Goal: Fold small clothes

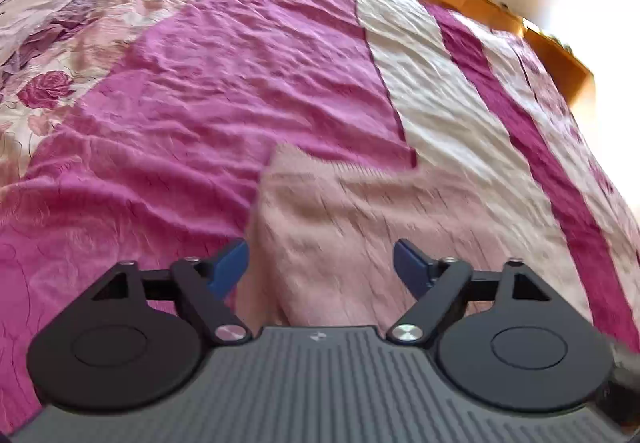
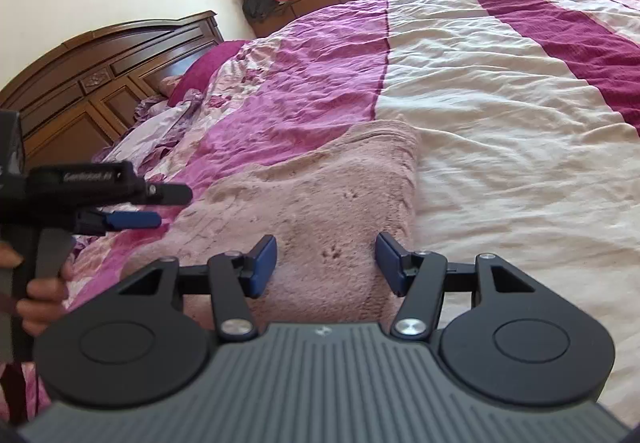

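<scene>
Both tongs over the near end of a pink knitted garment on the bed

The garment (image 2: 320, 195) lay flat on the bedspread (image 2: 500, 115), its long axis running straight away from both tools. The right tongs (image 2: 326, 261) hung released, empty, over its near right part, close to the right edge. The left tongs (image 1: 320, 267), likewise spread and holding nothing, straddled the left edge; neither looked clearly nearer, so each had its own side.
</scene>
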The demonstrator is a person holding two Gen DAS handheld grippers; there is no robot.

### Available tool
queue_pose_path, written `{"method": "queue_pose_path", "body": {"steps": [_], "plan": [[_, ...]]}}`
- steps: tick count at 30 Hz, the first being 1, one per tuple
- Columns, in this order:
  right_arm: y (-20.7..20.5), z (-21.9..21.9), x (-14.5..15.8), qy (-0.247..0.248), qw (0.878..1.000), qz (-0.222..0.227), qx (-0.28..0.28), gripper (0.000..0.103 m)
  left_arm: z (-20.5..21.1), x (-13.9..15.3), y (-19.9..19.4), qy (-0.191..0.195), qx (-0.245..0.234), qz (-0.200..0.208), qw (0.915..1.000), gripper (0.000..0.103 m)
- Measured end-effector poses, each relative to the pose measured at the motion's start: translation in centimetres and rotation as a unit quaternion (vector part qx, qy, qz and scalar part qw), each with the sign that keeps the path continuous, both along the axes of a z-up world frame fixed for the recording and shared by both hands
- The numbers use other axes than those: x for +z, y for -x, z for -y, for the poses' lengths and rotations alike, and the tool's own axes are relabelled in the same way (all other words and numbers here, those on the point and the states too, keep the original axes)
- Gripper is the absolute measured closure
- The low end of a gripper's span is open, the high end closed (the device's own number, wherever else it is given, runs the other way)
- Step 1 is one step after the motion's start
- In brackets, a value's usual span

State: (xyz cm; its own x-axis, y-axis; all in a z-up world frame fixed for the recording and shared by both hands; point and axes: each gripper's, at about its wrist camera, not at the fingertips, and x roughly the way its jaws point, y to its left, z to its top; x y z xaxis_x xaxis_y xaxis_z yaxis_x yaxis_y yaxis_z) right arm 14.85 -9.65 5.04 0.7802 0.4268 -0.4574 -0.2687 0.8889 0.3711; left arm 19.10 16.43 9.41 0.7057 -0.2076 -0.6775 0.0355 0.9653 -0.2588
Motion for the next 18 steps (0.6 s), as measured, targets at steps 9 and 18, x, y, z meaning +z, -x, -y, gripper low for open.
{"method": "queue_pose_path", "body": {"steps": [9,18], "plan": [[0.7,-2.6,0.4,0.006,0.998,-0.002,0.057,0.045,0.2,-3.2,2.3,-0.113,0.021,-0.043,0.9925,0.014],[0.6,0.7,1.0,-0.023,1.0,0.001,0.022,0.034,-2.5,-3.9,2.4,0.044,0.019,-0.065,0.9968,0.011]]}}
